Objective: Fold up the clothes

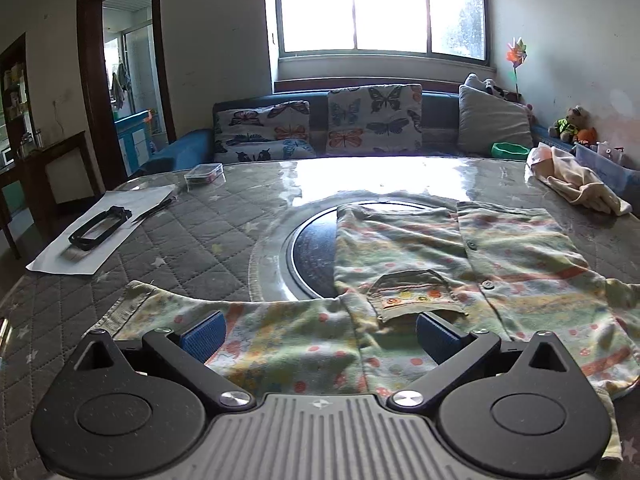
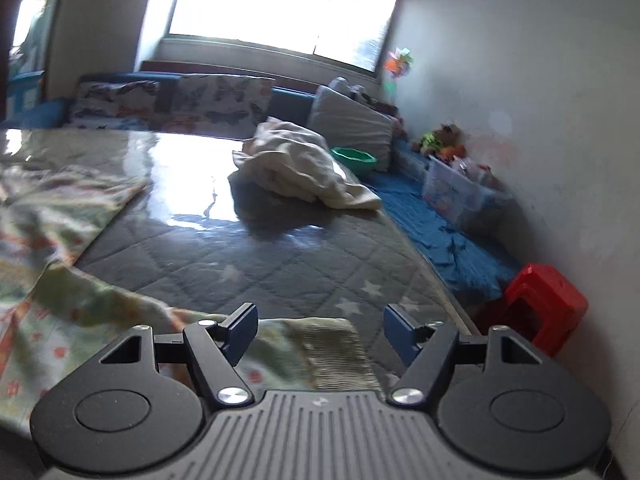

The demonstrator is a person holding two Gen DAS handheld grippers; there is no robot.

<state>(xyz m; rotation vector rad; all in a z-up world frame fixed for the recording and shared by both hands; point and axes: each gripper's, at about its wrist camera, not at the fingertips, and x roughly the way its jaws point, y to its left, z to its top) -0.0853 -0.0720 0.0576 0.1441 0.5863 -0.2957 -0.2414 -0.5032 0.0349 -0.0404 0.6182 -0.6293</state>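
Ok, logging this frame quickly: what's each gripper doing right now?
Left gripper: open, holding nothing, over the shirt.
Right gripper: open, holding nothing, over the shirt's ribbed cuff.

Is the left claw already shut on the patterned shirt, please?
No, the left claw stands open above the patterned shirt, its blue pads wide apart with fabric showing between them.

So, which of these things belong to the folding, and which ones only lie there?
For the folding:
- patterned shirt, spread flat
- cream garment, crumpled
- left gripper, jaws open
- right gripper, jaws open

Just lying about:
- clear box
- black frame on paper
- green bowl
- red stool
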